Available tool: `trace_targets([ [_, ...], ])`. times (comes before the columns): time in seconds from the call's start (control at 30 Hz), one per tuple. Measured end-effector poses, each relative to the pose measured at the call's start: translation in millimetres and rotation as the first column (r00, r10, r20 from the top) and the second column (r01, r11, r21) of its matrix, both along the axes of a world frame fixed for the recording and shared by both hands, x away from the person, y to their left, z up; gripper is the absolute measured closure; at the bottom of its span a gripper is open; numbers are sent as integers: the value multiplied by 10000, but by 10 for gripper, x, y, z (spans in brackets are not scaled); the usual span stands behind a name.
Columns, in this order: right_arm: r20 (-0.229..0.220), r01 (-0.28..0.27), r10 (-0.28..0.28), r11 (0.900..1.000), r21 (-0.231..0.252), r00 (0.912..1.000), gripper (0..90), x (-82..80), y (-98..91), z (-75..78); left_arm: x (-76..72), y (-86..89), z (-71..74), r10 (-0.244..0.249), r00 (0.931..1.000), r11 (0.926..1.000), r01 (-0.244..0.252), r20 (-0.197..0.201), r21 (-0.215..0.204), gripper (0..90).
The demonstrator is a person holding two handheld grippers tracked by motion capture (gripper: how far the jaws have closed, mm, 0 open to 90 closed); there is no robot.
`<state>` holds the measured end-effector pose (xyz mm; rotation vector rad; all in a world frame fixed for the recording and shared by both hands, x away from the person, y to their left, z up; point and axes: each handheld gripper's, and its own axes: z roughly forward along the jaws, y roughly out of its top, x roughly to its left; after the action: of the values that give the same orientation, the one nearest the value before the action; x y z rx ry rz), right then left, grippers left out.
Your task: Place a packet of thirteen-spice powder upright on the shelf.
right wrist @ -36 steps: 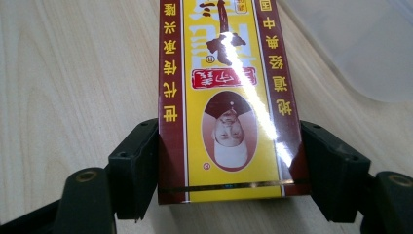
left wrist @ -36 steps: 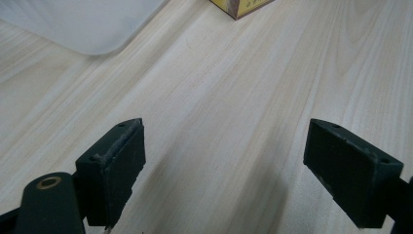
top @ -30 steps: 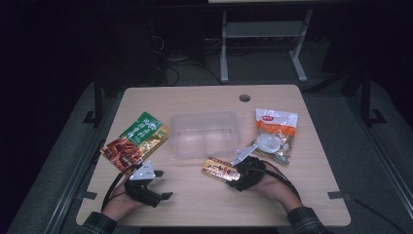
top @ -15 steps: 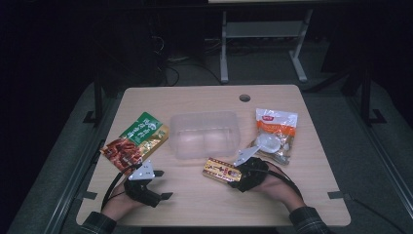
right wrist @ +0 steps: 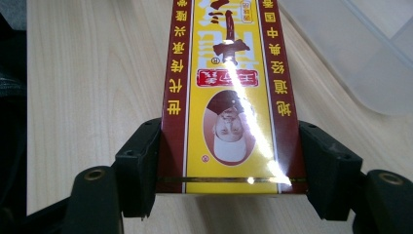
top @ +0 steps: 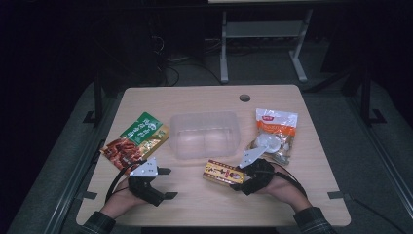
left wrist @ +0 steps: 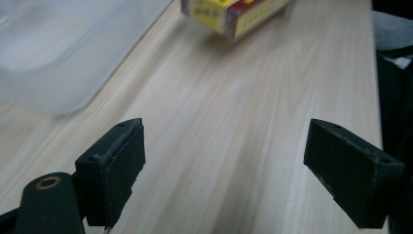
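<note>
Where the right gripper (top: 239,176) lies at the near right of the desk (top: 195,204), its fingers (right wrist: 139,165) grasp the near end of the red and yellow box (right wrist: 226,92) from both sides; the box's far end is cut off in the right gripper view. The left gripper (top: 165,183), near left, has its fingers (left wrist: 114,163) spread over bare wood. Farther off, the clear container (top: 205,134) stands mid-desk, its inside hazy, seemingly empty. A green-and-red packet (top: 136,141) lies left, an orange-and-white bag (top: 273,131) right, partly behind the gripper's plate.
</note>
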<state>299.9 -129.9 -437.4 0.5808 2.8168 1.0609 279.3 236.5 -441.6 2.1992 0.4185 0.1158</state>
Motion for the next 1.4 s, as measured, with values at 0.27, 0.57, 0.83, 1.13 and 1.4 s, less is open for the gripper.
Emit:
trace_targets([
  [0.27,161,-339,336,9993,177,9993,318,-19,-7,60,86,-207,135,-750,9968,9970,754,280,-162,140],
  [0.57,201,-683,677,9971,321,9975,317,-33,-25,90,170,-415,175,-1386,9895,9901,1395,403,-181,134],
  [0.83,441,-1401,1385,9895,346,9894,317,-49,-8,89,209,-544,174,-1990,9786,9791,2008,516,-322,132],
  [1.13,502,-2016,1985,9772,671,9788,317,-108,58,127,178,-630,128,-2674,9628,9627,2686,379,-327,131],
  [1.4,522,-2738,2699,9572,939,9615,317,-175,146,138,128,-700,104,-3111,9500,9496,3119,272,-301,134],
])
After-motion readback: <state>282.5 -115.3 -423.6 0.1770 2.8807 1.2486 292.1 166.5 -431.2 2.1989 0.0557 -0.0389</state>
